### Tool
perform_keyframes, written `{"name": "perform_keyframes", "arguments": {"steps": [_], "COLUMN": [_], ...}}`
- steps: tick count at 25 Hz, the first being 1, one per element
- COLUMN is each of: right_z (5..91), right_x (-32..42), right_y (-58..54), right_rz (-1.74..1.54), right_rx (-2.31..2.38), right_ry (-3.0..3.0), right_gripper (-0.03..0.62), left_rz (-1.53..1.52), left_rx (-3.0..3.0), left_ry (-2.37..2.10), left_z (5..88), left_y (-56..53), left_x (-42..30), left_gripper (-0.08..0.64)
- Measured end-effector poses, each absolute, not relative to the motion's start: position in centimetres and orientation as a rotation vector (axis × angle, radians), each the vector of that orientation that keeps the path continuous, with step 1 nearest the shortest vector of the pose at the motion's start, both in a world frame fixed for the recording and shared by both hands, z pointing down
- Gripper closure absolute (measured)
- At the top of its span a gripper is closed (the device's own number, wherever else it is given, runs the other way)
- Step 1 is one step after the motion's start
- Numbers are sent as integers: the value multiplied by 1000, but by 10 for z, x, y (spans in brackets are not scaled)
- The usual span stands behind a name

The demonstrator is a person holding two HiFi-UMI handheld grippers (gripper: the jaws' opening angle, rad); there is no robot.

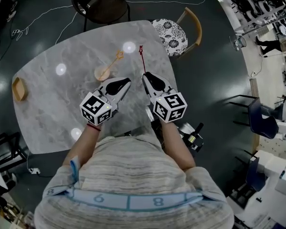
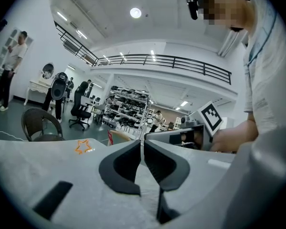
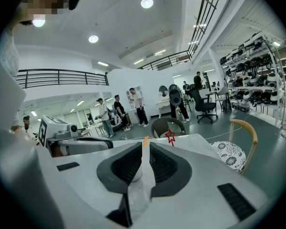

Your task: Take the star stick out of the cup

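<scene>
Grey marble bench point(image 1: 52, 109), only a few small items on it. Left tongs point(image 1: 126, 81) and right tongs point(image 1: 145, 76) sit side by side above the near half, both pointing at the far edge. Each gripper view shows the jaws drawn together to a thin slit with nothing between them, so either pair must spread before a grab. Small wooden dish point(image 1: 19, 88) at the left edge, not involved. Cup point(image 1: 102, 74), small and tan, is mid-bench just ahead of the left tongs. Orange star stick point(image 1: 115, 59) stands in it, leaning toward the far edge, star head clear of the rim. A red star stick point(image 1: 142, 58) lies flat toward the far-right corner, ahead of the right tongs, not in any cup.

Handling guess: the orange stick is thin, stiff and near weightless. The star head looks flat and would likely bend or snap if pinched. Take the bare shaft between rim and star, jaws across it, light squeeze. A thin shaft may roll or slip in the pads, so centre it. The cup looks light too and may tip or lift with the stick. Pull along the lean, and pin the cup with the other tongs if it drags.
</scene>
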State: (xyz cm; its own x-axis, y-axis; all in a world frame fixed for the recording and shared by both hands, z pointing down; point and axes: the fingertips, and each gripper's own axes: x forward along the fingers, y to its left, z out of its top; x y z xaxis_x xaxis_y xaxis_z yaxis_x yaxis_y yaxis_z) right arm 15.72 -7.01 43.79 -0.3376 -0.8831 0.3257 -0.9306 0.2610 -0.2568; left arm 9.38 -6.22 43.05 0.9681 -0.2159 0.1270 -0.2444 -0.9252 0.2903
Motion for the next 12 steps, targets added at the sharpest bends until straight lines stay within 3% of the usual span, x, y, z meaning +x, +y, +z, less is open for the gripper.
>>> {"name": "perform_keyframes", "arguments": {"steps": [12], "right_z": [477], "right_x": [173], "right_y": [-96], "right_rz": [674], "right_rx": [1643], "right_ry": [-2337], "right_gripper": [549], "left_rz": [173], "left_rx": [2757], "left_ry": [-388], "left_z": [456], "left_y": [-81], "left_x": [108], "left_gripper": [543]}}
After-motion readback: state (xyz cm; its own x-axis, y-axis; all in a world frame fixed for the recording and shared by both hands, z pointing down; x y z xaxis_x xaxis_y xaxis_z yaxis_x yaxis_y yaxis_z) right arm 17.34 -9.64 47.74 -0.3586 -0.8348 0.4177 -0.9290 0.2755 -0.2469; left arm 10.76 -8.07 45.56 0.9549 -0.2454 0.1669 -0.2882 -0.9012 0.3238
